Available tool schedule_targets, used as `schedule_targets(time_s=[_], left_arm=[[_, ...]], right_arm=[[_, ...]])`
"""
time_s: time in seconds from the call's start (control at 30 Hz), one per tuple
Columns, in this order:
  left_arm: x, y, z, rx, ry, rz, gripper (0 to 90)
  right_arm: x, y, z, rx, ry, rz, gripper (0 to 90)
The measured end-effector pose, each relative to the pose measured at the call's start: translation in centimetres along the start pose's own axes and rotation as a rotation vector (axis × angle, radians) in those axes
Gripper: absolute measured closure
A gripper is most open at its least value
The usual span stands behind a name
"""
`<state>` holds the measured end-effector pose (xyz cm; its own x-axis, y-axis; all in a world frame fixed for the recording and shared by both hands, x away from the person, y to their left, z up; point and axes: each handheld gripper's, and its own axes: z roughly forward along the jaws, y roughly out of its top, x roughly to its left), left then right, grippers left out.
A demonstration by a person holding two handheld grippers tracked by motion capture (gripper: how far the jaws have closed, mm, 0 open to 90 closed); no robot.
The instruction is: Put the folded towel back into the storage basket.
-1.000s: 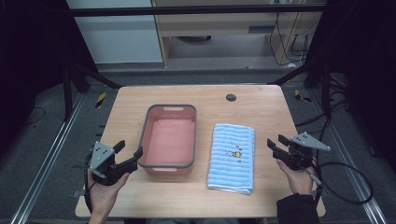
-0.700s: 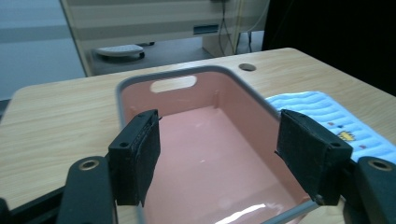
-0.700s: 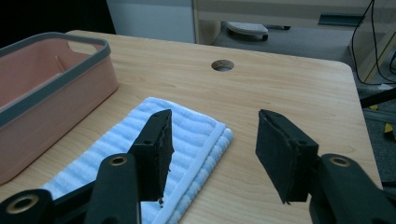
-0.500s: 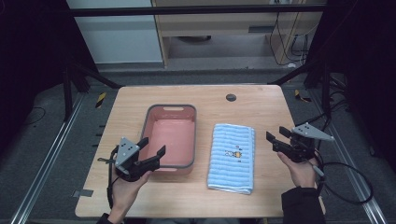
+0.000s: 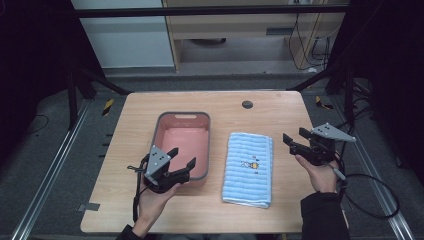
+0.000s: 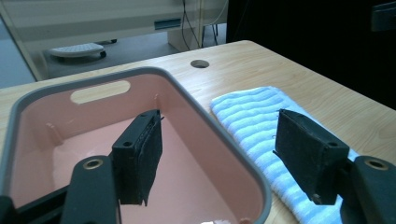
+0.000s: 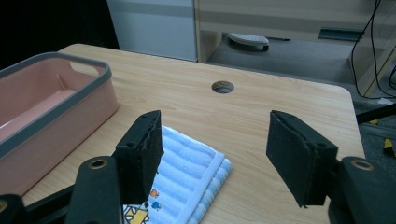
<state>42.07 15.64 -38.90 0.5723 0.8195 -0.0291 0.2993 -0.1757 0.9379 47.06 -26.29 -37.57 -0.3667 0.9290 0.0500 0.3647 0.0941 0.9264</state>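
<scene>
Two empty grippers close in on a folded towel beside a pink tub.

Both sets of jaws stand spread with nothing between them; those of the right gripper (image 5: 296,142) have just been opening wider, which reads as readying for a grasp. Its pads frame the far right corner of the towel (image 5: 248,167) from just off that edge, probably to pinch a corner there. The left gripper (image 5: 183,164) hangs over the tub's (image 5: 165,123) near right corner, angled toward the towel's left edge, likely headed for the opposite side so the cloth can be lifted evenly. Lying flat and folded, the towel sits just right of the tub, apart from it, blue stripes up, on the wooden table (image 5: 135,110). Beyond the towel, a round cable hole (image 5: 247,104) marks the table's far side.
</scene>
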Motion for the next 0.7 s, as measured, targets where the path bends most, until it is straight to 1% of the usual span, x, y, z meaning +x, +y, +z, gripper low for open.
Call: schedule_targets(time_s=[0.17, 0.3, 0.43, 0.47, 0.7], left_arm=[[-1.0, 0.3, 0.8, 0.003, -0.021, 0.009, 31.6], [-1.7, 0.4, 1.3, 0.004, -0.036, 0.022, 32.1], [-2.3, 0.5, 1.9, 0.004, -0.055, 0.021, 33.6], [-2.7, 0.4, 2.2, 0.007, -0.065, 0.023, 34.3], [-3.6, 0.2, 3.0, 0.019, -0.083, 0.020, 35.7]], right_arm=[[-0.1, 0.4, 0.6, -0.004, 0.004, 0.003, 34.7], [-0.1, 0.7, 0.9, -0.002, 0.005, -0.006, 34.1], [-0.2, 0.9, 1.2, -0.013, 0.008, -0.001, 33.5], [-0.4, 0.9, 1.4, -0.019, 0.006, 0.007, 33.6], [-0.7, 0.9, 2.2, -0.016, -0.001, -0.003, 34.9]])
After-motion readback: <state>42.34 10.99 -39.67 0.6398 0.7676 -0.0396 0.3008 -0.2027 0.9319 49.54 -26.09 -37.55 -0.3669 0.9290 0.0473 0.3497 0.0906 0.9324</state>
